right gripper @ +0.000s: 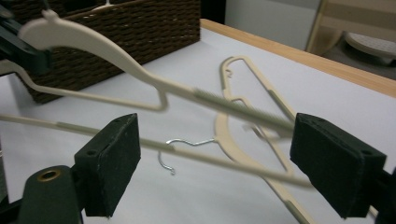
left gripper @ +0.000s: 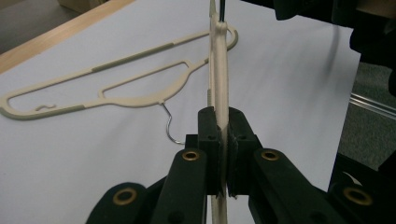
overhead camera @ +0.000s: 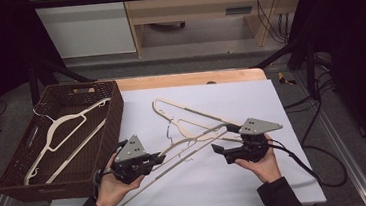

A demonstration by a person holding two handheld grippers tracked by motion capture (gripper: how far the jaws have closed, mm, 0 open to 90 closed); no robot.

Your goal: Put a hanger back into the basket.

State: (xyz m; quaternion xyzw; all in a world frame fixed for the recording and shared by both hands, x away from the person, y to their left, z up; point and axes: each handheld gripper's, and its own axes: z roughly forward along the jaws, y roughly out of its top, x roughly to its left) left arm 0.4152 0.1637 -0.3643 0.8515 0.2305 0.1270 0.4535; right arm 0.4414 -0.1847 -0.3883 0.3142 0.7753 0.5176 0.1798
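High view: left gripper (overhead camera: pixel 158 159) has its fingers clamped tight on one end of a cream hanger (overhead camera: pixel 190 150), held up over the desk's (overhead camera: pixel 281 104) front half. Its long axis runs left-right, toward the right gripper (overhead camera: pixel 216 150), whose fingers stand wide apart around the other arm, gripping nothing. Basket (overhead camera: pixel 116 114) at the desk's left edge sits nearer the left hand, so that's probably where it goes. No writing readable anywhere.
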